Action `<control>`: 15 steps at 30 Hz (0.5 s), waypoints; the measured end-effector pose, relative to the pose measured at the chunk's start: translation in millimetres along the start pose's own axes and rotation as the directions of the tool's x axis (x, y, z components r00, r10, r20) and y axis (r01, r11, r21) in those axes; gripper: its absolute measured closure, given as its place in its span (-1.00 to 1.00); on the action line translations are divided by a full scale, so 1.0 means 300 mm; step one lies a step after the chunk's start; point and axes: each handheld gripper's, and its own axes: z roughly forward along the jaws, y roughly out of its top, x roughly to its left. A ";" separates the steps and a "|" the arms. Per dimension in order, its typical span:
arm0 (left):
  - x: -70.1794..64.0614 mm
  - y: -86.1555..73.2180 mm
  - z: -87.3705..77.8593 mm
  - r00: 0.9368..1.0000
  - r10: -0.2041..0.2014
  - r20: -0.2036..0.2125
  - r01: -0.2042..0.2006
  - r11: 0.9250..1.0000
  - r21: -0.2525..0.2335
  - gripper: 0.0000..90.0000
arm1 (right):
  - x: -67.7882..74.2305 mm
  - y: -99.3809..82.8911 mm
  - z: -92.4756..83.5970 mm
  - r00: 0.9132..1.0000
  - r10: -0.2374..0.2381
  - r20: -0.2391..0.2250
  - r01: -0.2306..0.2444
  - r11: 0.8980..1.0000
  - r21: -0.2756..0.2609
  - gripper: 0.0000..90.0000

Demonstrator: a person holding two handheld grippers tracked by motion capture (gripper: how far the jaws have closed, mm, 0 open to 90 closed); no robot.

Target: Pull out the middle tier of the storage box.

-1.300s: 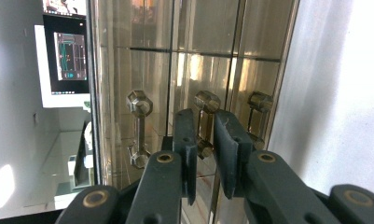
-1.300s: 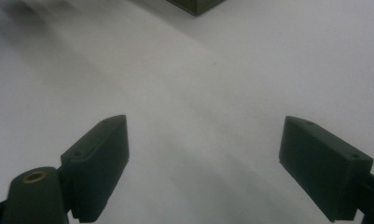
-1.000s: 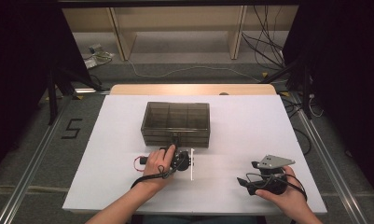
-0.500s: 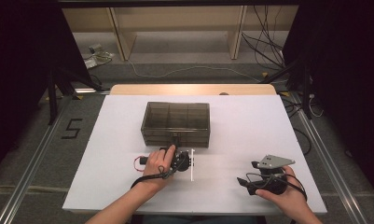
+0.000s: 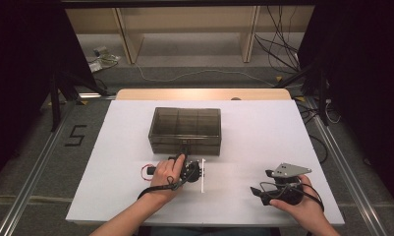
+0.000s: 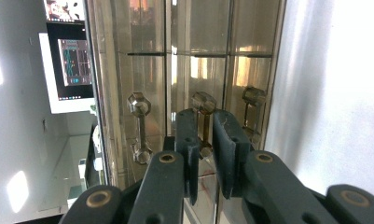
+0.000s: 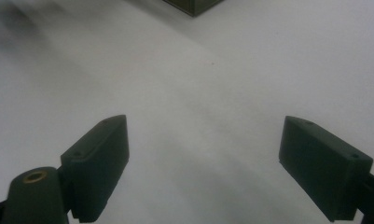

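The white bench (image 5: 263, 132) carries a smoky clear box (image 5: 184, 129) with compartments, sitting at about twelve o'clock from the person's hands, near the bench's middle. Its lid looks down, so the opening judged to be the work in hand seems barely begun. The left tongs (image 5: 184, 147) reach up to the box's near wall, at about six o'clock on the box. In the left gripper view these tongs (image 6: 205, 140) stand nearly together, pinched on a small latch (image 6: 203, 116) at the box's front; two more latch-like fittings flank it. The right tongs (image 7: 203, 163) stand wide apart over bare bench, at about four o'clock from the box, holding nothing. Whether the latch has released is hard to tell. The box's contents are unclear behind the tinted plastic.
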 end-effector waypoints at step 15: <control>-0.005 -0.002 -0.014 1.000 0.009 -0.007 -0.009 1.000 -0.006 0.79 | -0.001 -0.002 -0.002 1.000 -0.001 0.000 0.001 1.000 0.000 -0.63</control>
